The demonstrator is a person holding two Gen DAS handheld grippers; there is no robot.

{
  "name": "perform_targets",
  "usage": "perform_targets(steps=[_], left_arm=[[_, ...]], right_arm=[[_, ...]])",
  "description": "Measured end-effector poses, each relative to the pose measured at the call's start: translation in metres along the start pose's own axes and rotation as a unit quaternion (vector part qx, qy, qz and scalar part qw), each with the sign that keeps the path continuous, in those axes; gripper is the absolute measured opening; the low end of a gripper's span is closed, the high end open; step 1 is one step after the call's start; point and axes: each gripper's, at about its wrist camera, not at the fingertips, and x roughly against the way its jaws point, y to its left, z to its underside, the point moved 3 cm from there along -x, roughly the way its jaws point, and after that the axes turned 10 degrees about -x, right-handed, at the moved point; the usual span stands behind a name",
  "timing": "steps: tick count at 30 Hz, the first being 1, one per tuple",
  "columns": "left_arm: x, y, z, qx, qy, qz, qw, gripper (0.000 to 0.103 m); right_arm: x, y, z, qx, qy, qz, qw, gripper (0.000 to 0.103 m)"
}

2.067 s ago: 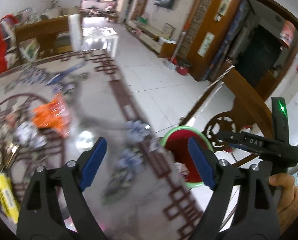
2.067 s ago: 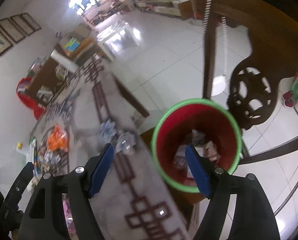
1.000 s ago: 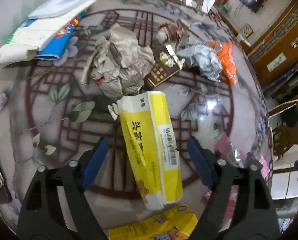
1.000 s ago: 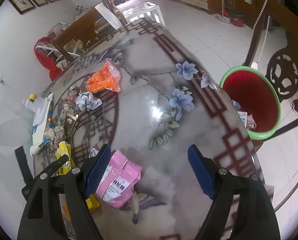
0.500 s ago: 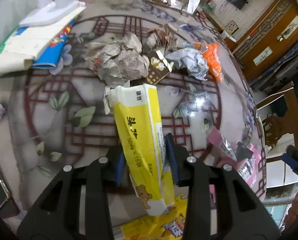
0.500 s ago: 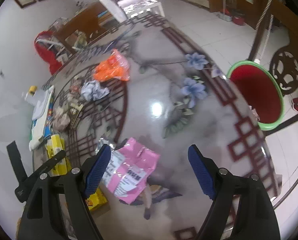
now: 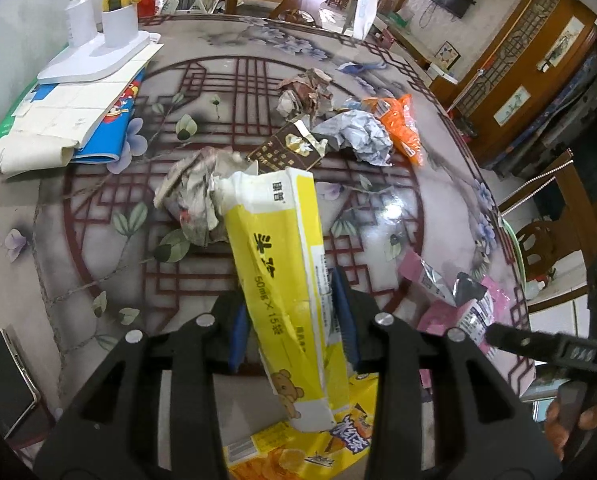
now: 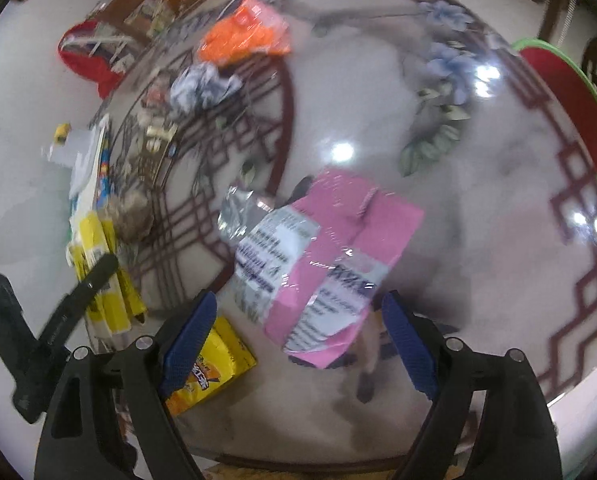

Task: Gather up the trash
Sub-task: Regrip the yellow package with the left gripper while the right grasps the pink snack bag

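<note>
We see our left tool [image 7: 292,314] clamped on the yellow tissue pack [image 7: 282,264], its far end raised over the surface [image 7: 78,208] beside crumpled paper [image 7: 196,196]. Our right tool [image 8: 298,344] hangs spread above the pink wrapper [image 8: 322,260]; the red bin [image 8: 570,96] sits far right.

Three crumpled paper wads [image 7: 194,196] (one bluish), two yellow packets [image 7: 286,268], one pink bag [image 8: 322,264].

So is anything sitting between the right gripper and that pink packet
Nothing visible does. The right gripper is open, and the pink packet lies on the table just ahead of its fingers. The orange-yellow snack bag lies off to the left.
</note>
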Motion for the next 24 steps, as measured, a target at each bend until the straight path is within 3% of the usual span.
perform_targets(steps=[7, 8, 10, 15, 19, 24], left_arm=[[0.001, -0.005, 0.0, -0.009, -0.001, 0.005, 0.9999, 0.036], [0.001, -0.004, 0.001, -0.008, -0.001, 0.005, 1.0, 0.036], [0.002, -0.001, 0.002, -0.003, 0.0, 0.003, 1.0, 0.036], [-0.003, 0.002, 0.005, -0.002, 0.009, 0.002, 1.0, 0.036], [-0.013, 0.002, 0.011, -0.004, 0.03, 0.003, 0.9995, 0.037], [-0.016, 0.005, 0.014, 0.001, 0.038, 0.002, 0.9993, 0.037]], right_arm=[[-0.025, 0.002, -0.002, 0.011, 0.007, 0.026, 1.0, 0.087], [-0.025, 0.001, -0.003, 0.015, 0.003, 0.023, 1.0, 0.085], [-0.022, 0.002, -0.004, 0.024, -0.005, 0.017, 1.0, 0.07], [-0.015, 0.012, -0.005, 0.076, -0.031, 0.038, 0.996, 0.063], [-0.015, 0.014, -0.006, 0.098, -0.034, 0.048, 0.993, 0.067], [-0.013, 0.007, -0.01, 0.071, -0.036, 0.047, 0.996, 0.08]])
